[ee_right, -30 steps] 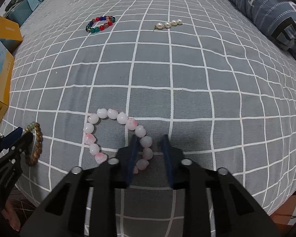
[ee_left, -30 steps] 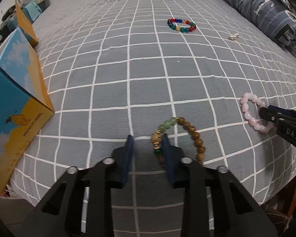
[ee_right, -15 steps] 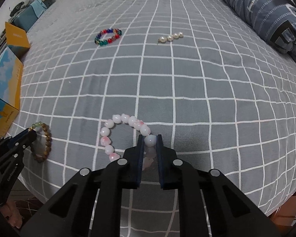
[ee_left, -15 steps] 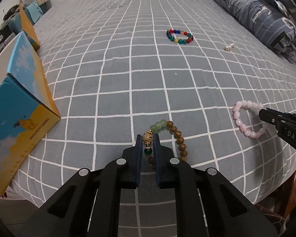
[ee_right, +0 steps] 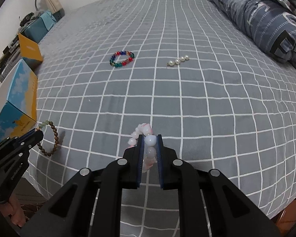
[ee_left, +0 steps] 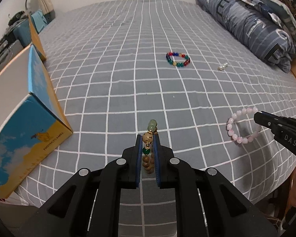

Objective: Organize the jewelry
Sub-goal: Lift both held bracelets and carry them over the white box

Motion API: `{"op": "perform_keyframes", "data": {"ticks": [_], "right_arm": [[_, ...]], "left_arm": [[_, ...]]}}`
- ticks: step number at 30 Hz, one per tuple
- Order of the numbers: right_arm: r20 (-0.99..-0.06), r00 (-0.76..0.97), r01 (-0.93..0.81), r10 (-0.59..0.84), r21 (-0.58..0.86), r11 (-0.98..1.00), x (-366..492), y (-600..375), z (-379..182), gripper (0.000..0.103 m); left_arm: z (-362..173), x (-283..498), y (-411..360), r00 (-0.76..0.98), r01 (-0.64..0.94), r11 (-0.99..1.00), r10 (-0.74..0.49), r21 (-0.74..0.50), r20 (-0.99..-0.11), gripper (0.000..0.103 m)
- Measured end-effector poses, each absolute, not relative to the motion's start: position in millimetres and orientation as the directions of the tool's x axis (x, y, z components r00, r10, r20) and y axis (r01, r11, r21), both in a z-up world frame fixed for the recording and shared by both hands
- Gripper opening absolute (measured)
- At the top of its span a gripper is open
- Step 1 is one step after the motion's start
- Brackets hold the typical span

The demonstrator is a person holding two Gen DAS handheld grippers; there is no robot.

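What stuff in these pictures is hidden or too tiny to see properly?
- Brown wooden bead bracelet: left wrist view, its lower beads sit behind the left tool.
- Pale pink bead bracelet: right wrist view, its near part is behind the right tool.
- Blue and yellow cardboard box: cut off by the left edge; its inside is not visible.
- Small white pearl piece: too small in the left wrist view to tell what it is.
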State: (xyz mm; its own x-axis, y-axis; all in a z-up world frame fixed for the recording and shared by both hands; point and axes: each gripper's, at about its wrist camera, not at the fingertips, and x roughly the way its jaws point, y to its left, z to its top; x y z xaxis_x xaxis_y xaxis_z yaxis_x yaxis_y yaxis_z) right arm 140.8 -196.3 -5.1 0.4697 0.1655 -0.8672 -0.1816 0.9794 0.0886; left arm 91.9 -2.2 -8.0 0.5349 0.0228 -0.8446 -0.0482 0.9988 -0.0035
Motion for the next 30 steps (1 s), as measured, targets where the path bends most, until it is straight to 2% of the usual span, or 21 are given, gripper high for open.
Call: {"op": "perform_keyframes", "data": {"ticks": [13, 30], "right_arm": [[-0.803, 0.554, -0.203, 0.218, 0.123, 0.971, 136.9, -188.0, 21.8, 0.011], [-0.736, 0.65, -0.203, 0.188, 0.071, 0.977, 139.7, -158.6, 52.1, 0.012]], "left_arm": [[21.1, 86.8, 12.1, 0.592, -0.066, 0.998, 0.035, -0.005, -0.805, 0.01], [59.5, 89.9, 40.1, 0.656, -0.13, 0.991, 0.082, -0.006, -0.75, 0.01]]}}
